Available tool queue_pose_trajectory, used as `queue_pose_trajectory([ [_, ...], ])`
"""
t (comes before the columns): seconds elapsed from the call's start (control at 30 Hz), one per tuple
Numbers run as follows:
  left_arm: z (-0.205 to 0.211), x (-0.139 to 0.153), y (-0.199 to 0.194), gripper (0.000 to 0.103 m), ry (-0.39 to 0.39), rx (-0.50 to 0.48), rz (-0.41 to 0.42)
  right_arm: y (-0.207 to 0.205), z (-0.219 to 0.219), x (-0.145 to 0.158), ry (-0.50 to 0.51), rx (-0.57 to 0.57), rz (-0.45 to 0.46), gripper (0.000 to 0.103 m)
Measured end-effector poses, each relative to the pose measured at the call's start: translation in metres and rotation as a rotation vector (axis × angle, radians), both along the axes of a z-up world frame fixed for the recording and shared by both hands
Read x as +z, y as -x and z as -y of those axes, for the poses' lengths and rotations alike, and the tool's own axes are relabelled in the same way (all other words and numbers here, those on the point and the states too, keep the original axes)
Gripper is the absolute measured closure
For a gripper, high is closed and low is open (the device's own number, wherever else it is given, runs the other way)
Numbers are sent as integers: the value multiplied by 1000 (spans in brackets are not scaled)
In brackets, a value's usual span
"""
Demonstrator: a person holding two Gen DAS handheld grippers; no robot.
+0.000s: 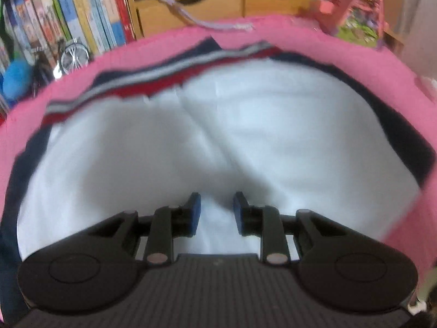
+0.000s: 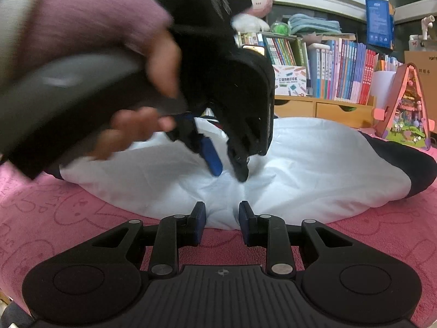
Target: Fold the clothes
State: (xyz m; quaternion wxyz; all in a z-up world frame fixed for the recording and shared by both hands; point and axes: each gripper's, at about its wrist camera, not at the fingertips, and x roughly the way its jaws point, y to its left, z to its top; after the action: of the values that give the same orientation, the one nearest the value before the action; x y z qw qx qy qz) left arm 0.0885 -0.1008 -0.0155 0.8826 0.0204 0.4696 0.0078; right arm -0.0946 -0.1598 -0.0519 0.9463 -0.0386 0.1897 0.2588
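A garment with a white inside (image 1: 245,125), navy edges and a red, white and grey striped band (image 1: 153,79) lies spread on a pink towel (image 1: 341,46). My left gripper (image 1: 217,210) points down at its middle. The blue pads (image 1: 195,213) stand a little apart, with a ridge of white cloth between them, not visibly pinched. In the right wrist view the garment (image 2: 314,164) is a low white heap. The left gripper (image 2: 228,168), held by a hand in a mauve sleeve (image 2: 90,19), touches its top. My right gripper (image 2: 221,216) is low at the near hem, shut on that white edge.
The pink towel (image 2: 68,218) covers the whole work surface. Behind it are wooden drawers (image 2: 322,109), rows of books (image 2: 347,71) and a pink toy house (image 2: 404,109). A small alarm clock (image 1: 73,57) and a blue ball (image 1: 16,79) stand at the far left.
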Motion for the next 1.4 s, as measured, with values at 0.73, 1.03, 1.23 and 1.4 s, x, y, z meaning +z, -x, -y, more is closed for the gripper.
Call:
queue_pose_trajectory([
  [0.73, -30, 24, 9, 74, 29, 100, 90, 5, 2, 0, 11, 18, 7, 75],
  [1.03, 4, 5, 59, 72, 34, -43, -28, 2, 0, 0, 10, 10, 8, 74],
  [1.23, -1, -1, 9, 72, 14, -1, 11, 2, 0, 0, 8, 13, 9, 74],
  [1.4, -27, -5, -53, 70, 0, 103, 46, 4, 0, -1, 5, 16, 10, 74],
])
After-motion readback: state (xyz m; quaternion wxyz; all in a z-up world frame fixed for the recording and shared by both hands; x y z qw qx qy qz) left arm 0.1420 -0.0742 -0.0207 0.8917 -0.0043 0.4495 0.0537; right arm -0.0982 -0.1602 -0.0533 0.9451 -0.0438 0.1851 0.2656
